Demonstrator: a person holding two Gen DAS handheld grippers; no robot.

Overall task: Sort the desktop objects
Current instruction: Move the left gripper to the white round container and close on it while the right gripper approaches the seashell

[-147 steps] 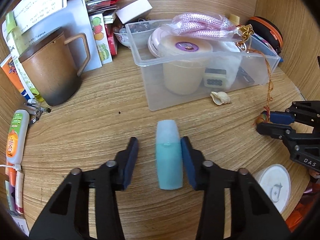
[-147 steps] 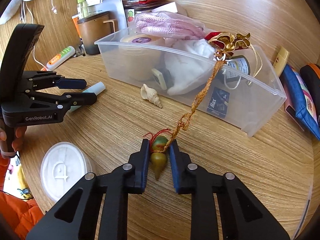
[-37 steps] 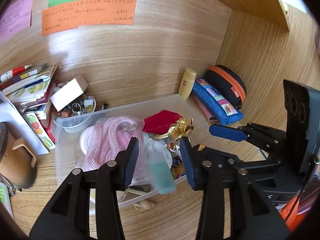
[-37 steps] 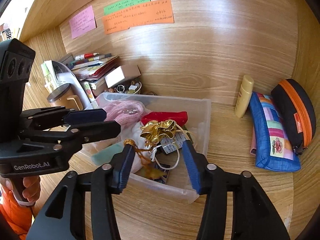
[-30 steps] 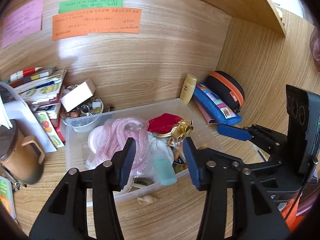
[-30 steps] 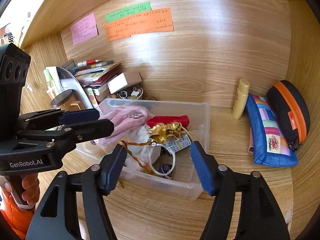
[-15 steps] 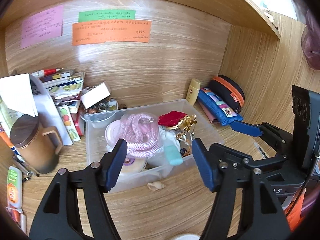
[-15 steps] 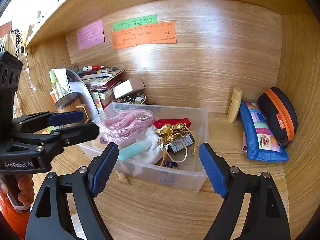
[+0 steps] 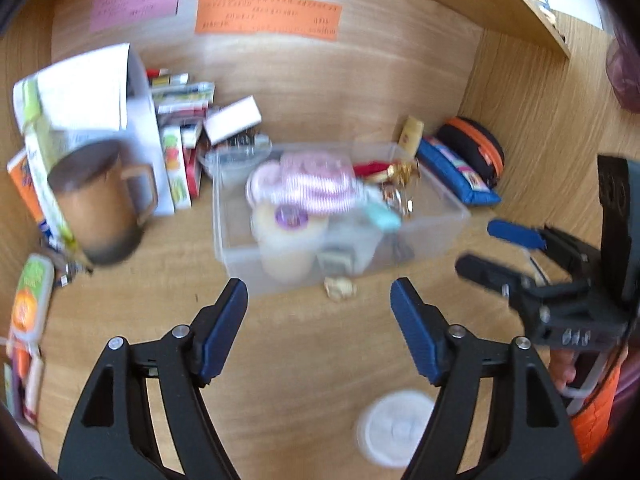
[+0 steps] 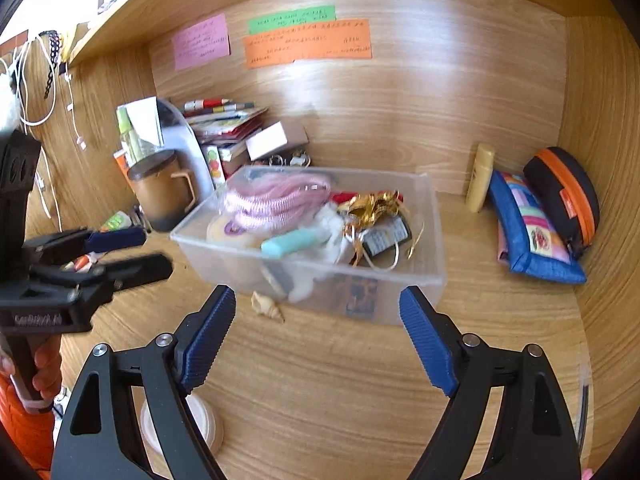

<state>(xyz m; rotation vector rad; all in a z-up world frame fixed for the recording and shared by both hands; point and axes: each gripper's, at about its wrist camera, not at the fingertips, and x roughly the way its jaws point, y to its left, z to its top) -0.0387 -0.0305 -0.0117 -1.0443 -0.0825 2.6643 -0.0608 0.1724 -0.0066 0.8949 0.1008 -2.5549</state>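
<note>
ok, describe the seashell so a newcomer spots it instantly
Find the clear plastic bin in the middle of the wooden desk. The seashell lies on the desk, just outside the bin's near wall. It is small, cream, spiral and pointed, the only loose item beside the bin.

Bright daylight entering from above the shelf edge, soft glare on the far wooden back panel (image 10: 420, 92), left wrist view smeared by motion blur, right wrist view sharper, fisheye bending, dark vignetted corners.
</note>
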